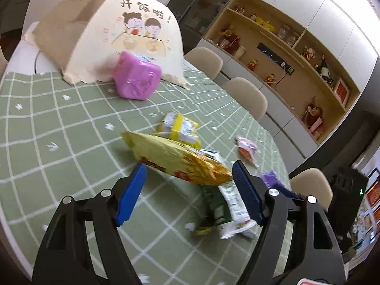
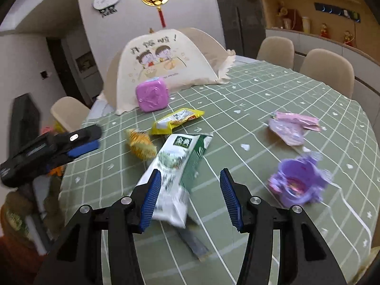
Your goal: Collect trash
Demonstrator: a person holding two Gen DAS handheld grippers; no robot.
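Observation:
Trash lies on a green checked tablecloth [image 1: 59, 128]. My left gripper [image 1: 190, 178] is open, its jaws on either side of a yellow-orange snack bag [image 1: 180, 159], not closed on it. A green-white milk carton [image 1: 225, 204] lies flattened behind that bag. My right gripper [image 2: 190, 185] is open over the same carton [image 2: 175, 166], its left pad beside it. In the right wrist view the snack bag [image 2: 141, 146] sits left of the carton, with the left gripper [image 2: 80, 146] next to it. A yellow wrapper [image 2: 177, 120], pink wrappers [image 2: 293, 127] and a purple cup [image 2: 298, 182] lie around.
A cream mesh food cover [image 2: 166, 61] stands at the table's far side with a pink square box [image 2: 152, 94] in front of it. Beige chairs [image 2: 326, 68] ring the table. Display shelves [image 1: 285, 47] line the wall. A small dark wrapper [image 2: 194, 242] lies near the right gripper.

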